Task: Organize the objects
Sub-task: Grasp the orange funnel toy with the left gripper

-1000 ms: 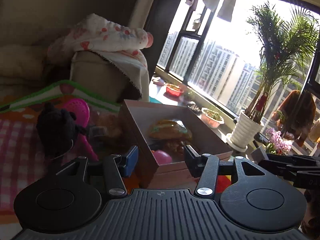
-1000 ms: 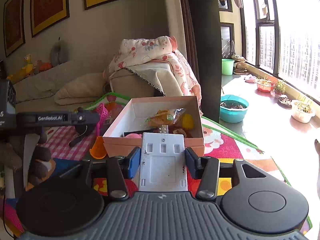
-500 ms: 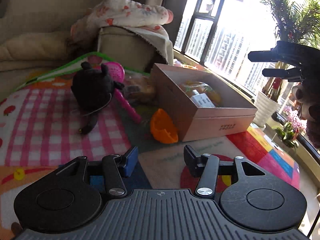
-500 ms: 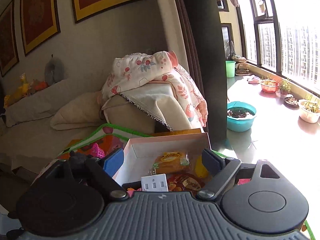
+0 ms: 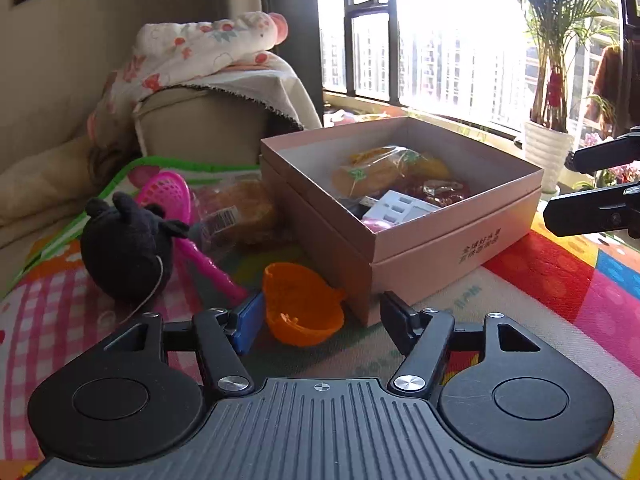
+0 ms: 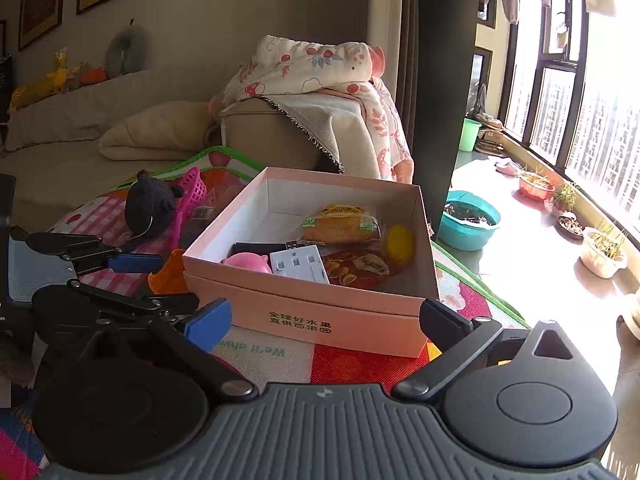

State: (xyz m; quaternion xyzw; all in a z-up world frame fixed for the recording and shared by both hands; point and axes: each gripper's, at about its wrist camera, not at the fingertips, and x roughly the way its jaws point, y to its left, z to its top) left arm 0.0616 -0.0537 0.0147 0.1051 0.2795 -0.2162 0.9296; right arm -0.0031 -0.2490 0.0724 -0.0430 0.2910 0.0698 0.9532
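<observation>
In the left wrist view a box (image 5: 424, 248) sits on a mat (image 5: 560, 280) at centre right. In it lie a bread packet (image 5: 376, 172) at the back, a plug strip (image 5: 400, 210) nearer, and a snack bag (image 5: 440, 191) to its right. Left of the box, a cup (image 5: 304, 308) lies at its near corner. Further left stands a plush toy (image 5: 128, 248), with a scoop (image 5: 172, 200) behind it. A sofa (image 5: 200, 132) fills the upper left.

Left gripper (image 5: 322, 316) at 6 o'clock, jaws just widening, nothing between; right gripper (image 6: 326, 320) likewise, spread wide, empty.
</observation>
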